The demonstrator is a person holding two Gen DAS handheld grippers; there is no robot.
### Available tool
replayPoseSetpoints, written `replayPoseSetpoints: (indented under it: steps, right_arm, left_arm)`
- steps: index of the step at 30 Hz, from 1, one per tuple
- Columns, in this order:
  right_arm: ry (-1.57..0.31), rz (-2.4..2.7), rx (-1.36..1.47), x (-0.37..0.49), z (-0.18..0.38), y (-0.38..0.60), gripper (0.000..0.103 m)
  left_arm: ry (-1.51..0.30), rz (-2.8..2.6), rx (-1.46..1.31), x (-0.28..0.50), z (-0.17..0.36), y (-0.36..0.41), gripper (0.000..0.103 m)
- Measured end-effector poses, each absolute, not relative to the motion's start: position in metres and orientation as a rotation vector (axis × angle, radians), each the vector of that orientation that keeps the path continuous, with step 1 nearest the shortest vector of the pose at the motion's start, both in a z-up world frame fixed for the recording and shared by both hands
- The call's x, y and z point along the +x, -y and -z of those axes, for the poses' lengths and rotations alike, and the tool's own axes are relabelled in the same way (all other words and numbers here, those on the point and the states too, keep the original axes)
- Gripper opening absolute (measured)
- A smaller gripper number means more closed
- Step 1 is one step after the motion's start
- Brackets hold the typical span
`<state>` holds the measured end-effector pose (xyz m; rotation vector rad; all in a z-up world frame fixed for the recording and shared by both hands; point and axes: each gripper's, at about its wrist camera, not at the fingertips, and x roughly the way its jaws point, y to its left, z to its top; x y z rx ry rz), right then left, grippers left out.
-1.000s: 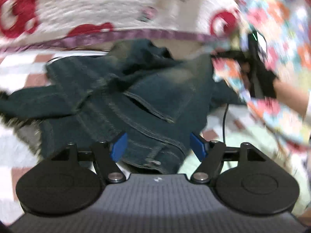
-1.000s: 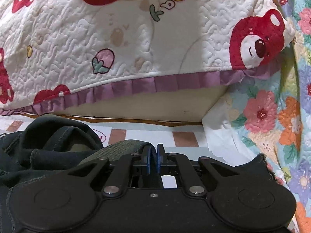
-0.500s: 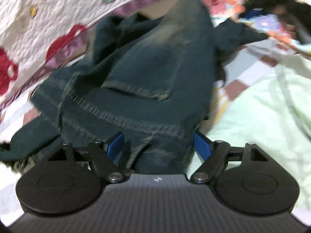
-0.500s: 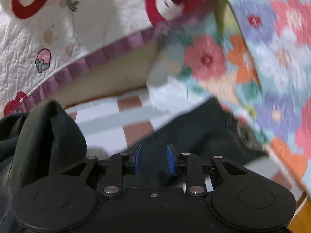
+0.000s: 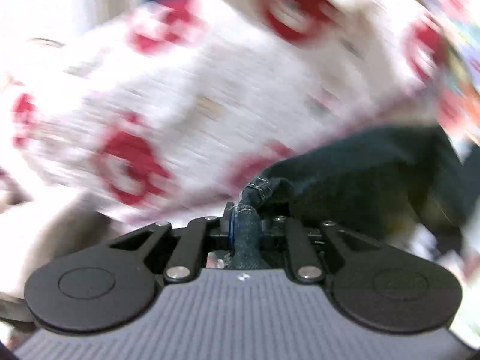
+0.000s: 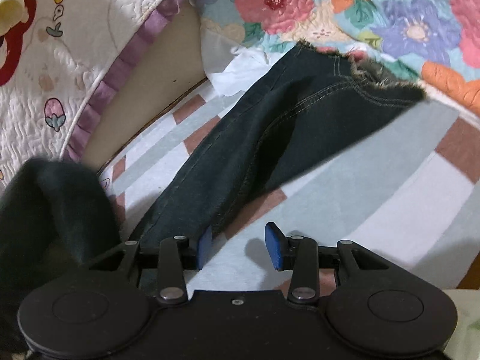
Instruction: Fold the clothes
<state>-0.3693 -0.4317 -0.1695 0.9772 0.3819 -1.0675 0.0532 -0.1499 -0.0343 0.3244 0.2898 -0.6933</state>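
1. The left hand-held gripper (image 5: 246, 228) is clamped on a bunched seam of the dark denim jeans (image 5: 360, 174), the fabric pinched between its closed fingers and rising off to the right in that view.
2. The right hand-held gripper (image 6: 238, 249) has its blue pads (image 6: 275, 250) apart and holds nothing; the left pad sits just beside the near edge of a jeans leg (image 6: 270, 138).
3. That leg lies stretched across the checked bed sheet (image 6: 375, 180), its frayed hem (image 6: 387, 82) at the far right against the floral quilt (image 6: 390, 15).
4. At the far left hangs a white quilted cover with red bears and a purple ruffle (image 6: 60, 60); in the left wrist view it is heavily blurred.
5. Judging by this, the step in hand is spreading the jeans out before any fold is made.
6. The next move probably calls for the right gripper to close on the leg edge, so both ends can be pulled taut and laid flat.
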Motion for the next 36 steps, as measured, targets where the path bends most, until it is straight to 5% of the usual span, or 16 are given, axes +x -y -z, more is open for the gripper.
replayPoseSetpoints:
  steps: [4,10,29,36]
  right_arm:
    - [-0.389,1.042,0.982,-0.363,0.171,0.430,0.049]
    - [-0.408,1.048,0.992,-0.357,0.174,0.429,0.053]
    - [-0.267,1.130,1.024,-0.366,0.160,0.461,0.055]
    - [-0.346,1.202,0.946,-0.334,0.142,0.496,0.055]
  left_arm:
    - [-0.176,0.493,0.184,0.086,-0.006,0.099,0.013]
    - [-0.328,0.412,0.207,0.113,0.038,0.073,0.013]
    - [-0.395,0.387,0.193,0.127,0.057,0.074,0.014]
    - [-0.464,0.378,0.188,0.138,0.072,0.075,0.014]
